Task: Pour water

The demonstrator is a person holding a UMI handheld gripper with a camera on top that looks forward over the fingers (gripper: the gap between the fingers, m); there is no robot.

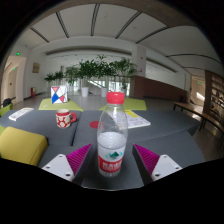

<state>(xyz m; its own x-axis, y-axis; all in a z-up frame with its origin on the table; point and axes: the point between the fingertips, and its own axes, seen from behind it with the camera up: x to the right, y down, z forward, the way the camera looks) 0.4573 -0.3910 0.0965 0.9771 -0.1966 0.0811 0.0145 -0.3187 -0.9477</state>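
A clear plastic water bottle (112,135), red-capped with a red-and-green label, stands upright on the dark table (160,128) between the widely spread tongs (111,160); a white mug (64,118) sits beyond them

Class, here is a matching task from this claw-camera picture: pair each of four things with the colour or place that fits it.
Things:
1. bottle cap
2. mug
3. plants
4. claw

Descriptions:
A. green, far beyond the table
B. red, on top of the water bottle
C. open, the bottle standing between its pink pads
D. white with red markings, on the table left of the bottle

Pairs: 1-B, 2-D, 3-A, 4-C
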